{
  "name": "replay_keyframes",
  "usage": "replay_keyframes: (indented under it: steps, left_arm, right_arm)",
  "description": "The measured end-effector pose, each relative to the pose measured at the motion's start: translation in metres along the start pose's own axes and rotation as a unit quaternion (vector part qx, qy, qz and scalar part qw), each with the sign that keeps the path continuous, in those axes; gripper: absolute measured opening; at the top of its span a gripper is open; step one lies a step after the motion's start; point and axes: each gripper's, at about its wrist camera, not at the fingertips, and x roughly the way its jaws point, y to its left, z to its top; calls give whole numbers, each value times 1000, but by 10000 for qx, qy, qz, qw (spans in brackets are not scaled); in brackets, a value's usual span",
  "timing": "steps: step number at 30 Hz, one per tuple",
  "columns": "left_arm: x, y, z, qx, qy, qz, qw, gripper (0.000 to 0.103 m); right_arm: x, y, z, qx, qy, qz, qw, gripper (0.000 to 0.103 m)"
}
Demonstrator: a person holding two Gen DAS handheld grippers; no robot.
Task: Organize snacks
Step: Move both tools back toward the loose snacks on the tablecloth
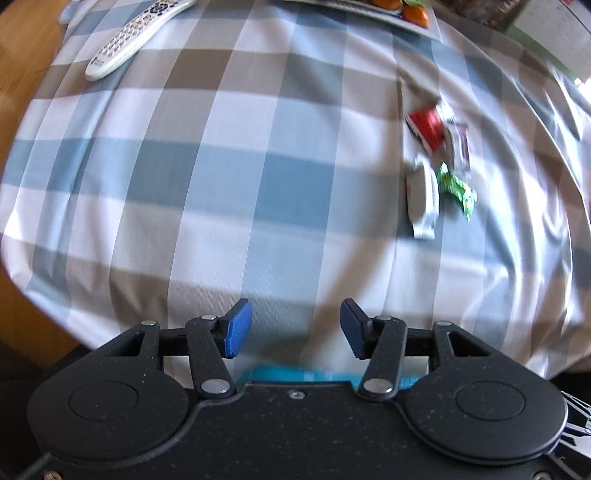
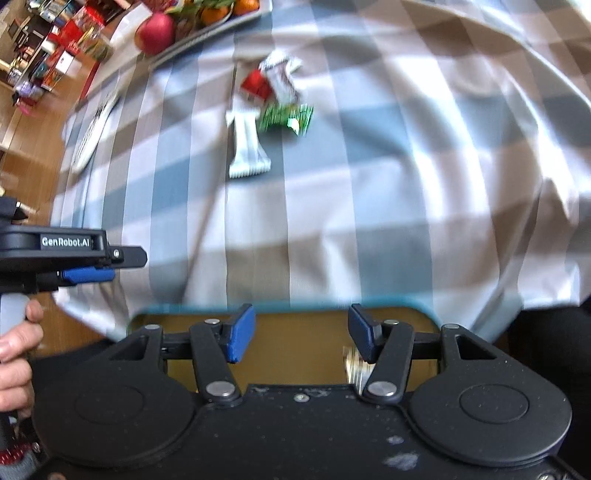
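Several snack packets lie together on the checked tablecloth: a white bar (image 2: 246, 146), a green packet (image 2: 284, 118), a red packet (image 2: 255, 85) and a white-and-dark packet (image 2: 282, 75). In the left wrist view they sit at the right: white bar (image 1: 421, 195), green packet (image 1: 458, 188), red packet (image 1: 428, 127). My left gripper (image 1: 291, 330) is open and empty, well short of them. My right gripper (image 2: 301, 332) is open and empty above a teal-rimmed tray (image 2: 207, 308) with a brown floor, where a small wrapper (image 2: 354, 367) lies. The left gripper also shows in the right wrist view (image 2: 88, 275).
A white remote control (image 1: 129, 40) lies at the far left of the cloth. A fruit tray with oranges (image 1: 413, 14) and a red apple (image 2: 155, 31) stands at the far edge. Wooden floor and shelves lie beyond the table's left side.
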Motion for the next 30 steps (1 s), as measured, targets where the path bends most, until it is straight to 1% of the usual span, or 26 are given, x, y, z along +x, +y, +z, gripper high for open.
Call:
replay_keyframes:
  steps: [8, 11, 13, 16, 19, 23, 25, 30]
  left_arm:
    - [15, -4, 36, -65, -298, 157, 9994, 58]
    - [20, -4, 44, -56, -411, 233, 9989, 58]
    - [24, -5, 47, 6, -424, 339, 9985, 58]
    - [30, -6, 50, 55, -367, 370, 9986, 58]
    - [31, -7, 51, 42, -387, 422, 9983, 58]
    - [29, -13, 51, 120, -490, 495, 9975, 58]
    - [29, -17, 51, 206, -518, 479, 9973, 58]
    - [30, -25, 48, 414, -599, 616, 9954, 58]
  right_arm:
    - [15, -1, 58, 231, -217, -114, 9994, 59]
    - [22, 3, 79, 187, -382, -238, 9988, 59]
    - [28, 6, 91, 110, -508, -315, 9982, 59]
    - [40, 12, 109, 24, -621, -394, 9973, 59]
    - [49, 17, 124, 17, -719, -308, 9969, 59]
    - [61, 17, 143, 215, -902, -205, 9955, 59]
    - [66, 18, 149, 235, -976, -235, 9947, 59]
    - [81, 22, 166, 103, -1129, -377, 9928, 59]
